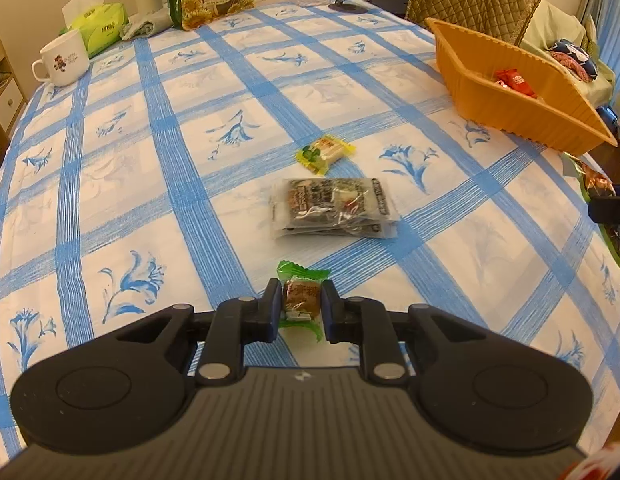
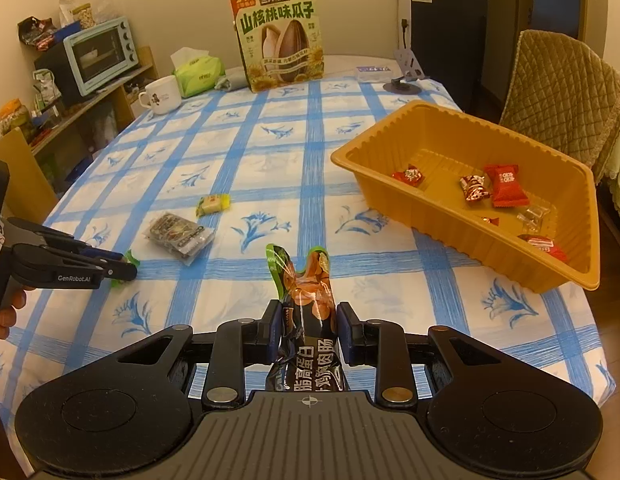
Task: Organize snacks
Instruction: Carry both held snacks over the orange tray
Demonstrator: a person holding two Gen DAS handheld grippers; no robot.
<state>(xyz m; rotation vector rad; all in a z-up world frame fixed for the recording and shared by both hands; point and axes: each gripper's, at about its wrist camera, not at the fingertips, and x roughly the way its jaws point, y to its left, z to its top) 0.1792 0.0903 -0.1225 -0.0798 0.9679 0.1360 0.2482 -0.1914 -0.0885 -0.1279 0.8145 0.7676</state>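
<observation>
While each hand-held gripper pinches a snack, the left hand-held gripper (image 1: 301,307) clamps the light, crinkly green-wrapped candy (image 1: 301,300) mid-body; the right hand-held gripper (image 2: 309,330) squeezes the soft, slippery sausage pack (image 2: 306,312).

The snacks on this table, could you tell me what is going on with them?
A person is sorting snacks into the orange tray, which already holds several red-wrapped candies. The left tool is closed on a small green-wrapped candy low over the tablecloth. The right tool grips a dark sausage packet. A yellow candy and a stack of dark packets are on the table, outside the tray.
</observation>
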